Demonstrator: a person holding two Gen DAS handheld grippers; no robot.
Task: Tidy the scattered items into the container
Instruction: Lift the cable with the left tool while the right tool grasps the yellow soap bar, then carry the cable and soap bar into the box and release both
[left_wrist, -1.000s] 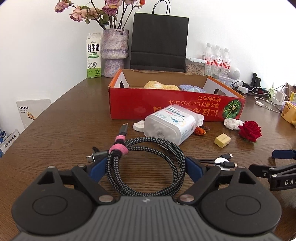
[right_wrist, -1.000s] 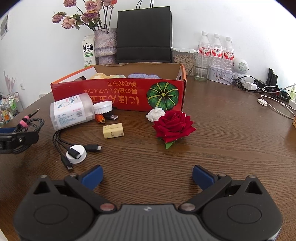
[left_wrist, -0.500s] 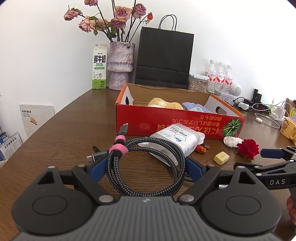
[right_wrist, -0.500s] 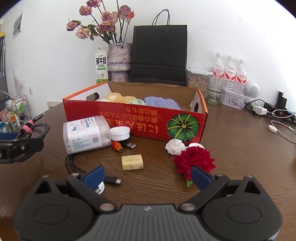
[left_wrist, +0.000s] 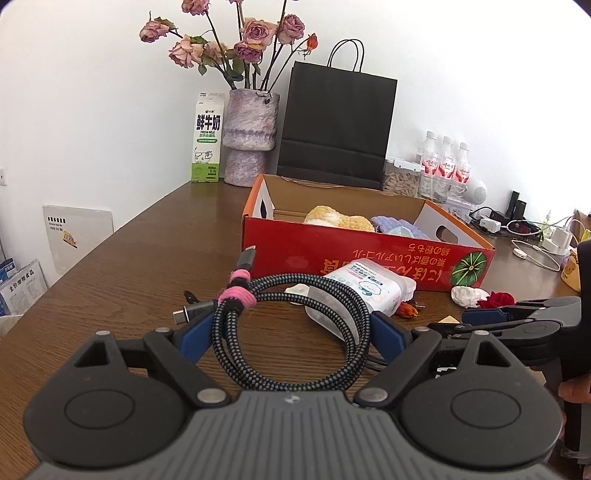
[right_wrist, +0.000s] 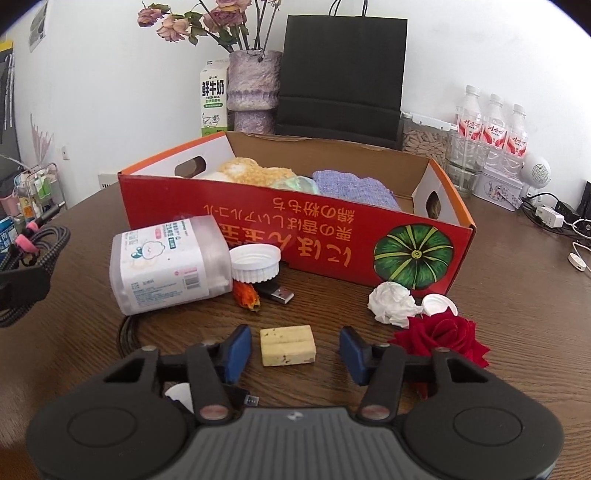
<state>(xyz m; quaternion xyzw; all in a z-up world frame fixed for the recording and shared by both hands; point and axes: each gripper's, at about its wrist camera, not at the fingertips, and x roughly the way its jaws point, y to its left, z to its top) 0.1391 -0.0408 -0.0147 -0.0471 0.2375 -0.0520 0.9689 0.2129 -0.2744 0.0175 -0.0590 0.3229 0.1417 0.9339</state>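
Two tongs: left (left_wrist: 290, 332) clasps cable coil (left_wrist: 291, 332), right (right_wrist: 295, 349) brackets block (right_wrist: 288, 345).

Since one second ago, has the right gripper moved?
Yes. The right gripper moved forward and left toward the red box; its open fingers now sit on either side of the yellow block.

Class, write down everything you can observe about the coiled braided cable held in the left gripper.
The coiled black-and-grey braided cable is wound into a flat, roughly round loop, bound at one side by a pink and black strap. Two grey metal plug ends stick out past the strap. The left gripper clamps it, blue pads pressing the coil's opposite sides. It seems lifted off the brown wooden table, short of the red cardboard box.
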